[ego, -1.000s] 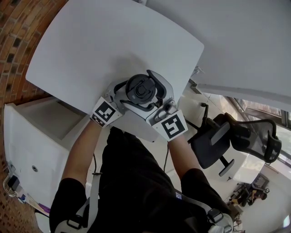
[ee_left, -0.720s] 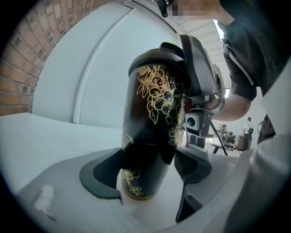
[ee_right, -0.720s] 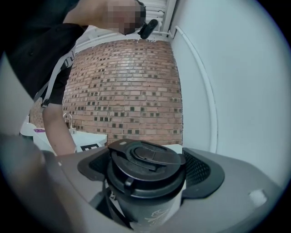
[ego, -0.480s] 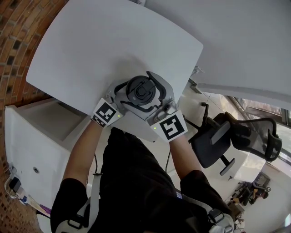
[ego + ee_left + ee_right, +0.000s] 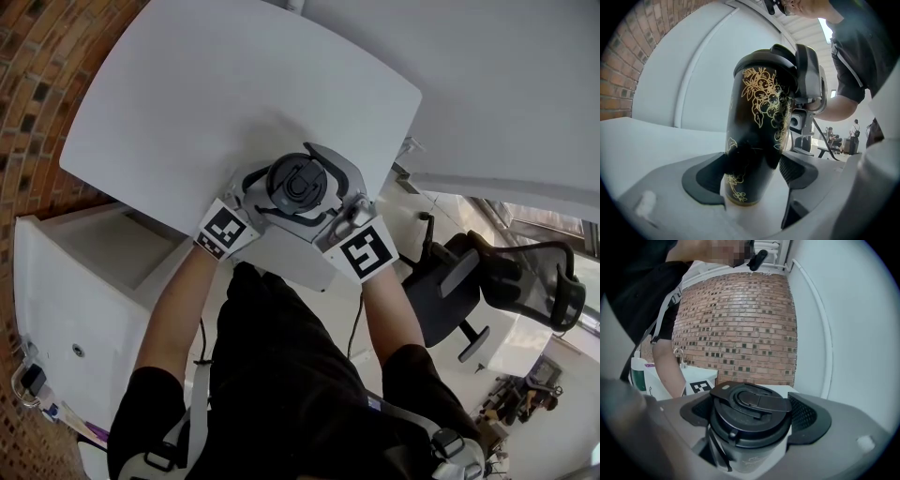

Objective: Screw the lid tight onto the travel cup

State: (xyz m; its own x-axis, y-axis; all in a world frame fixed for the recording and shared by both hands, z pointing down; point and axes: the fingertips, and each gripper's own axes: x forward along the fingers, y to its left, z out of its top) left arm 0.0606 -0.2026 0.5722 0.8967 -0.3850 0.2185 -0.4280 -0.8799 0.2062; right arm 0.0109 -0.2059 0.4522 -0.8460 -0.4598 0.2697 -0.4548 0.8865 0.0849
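White table (image 5: 234,94), near edge: left gripper (image 5: 752,174) pinches travel cup (image 5: 757,136) body; right gripper (image 5: 751,417), clamped on lid (image 5: 751,399), has rotated since a second ago. Judged: tightening under way.

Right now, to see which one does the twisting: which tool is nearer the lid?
Right. The right tool clamps the lid itself; the left tool grips the travel cup's body, lower down.

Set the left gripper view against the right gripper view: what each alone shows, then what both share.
Left only: the travel cup's gold grape pattern, its base on the white table, and the left gripper closed on its lower body. Right only: the lid's top face and flip tab. Shared: the lidded cup with the right gripper clamped round the lid.
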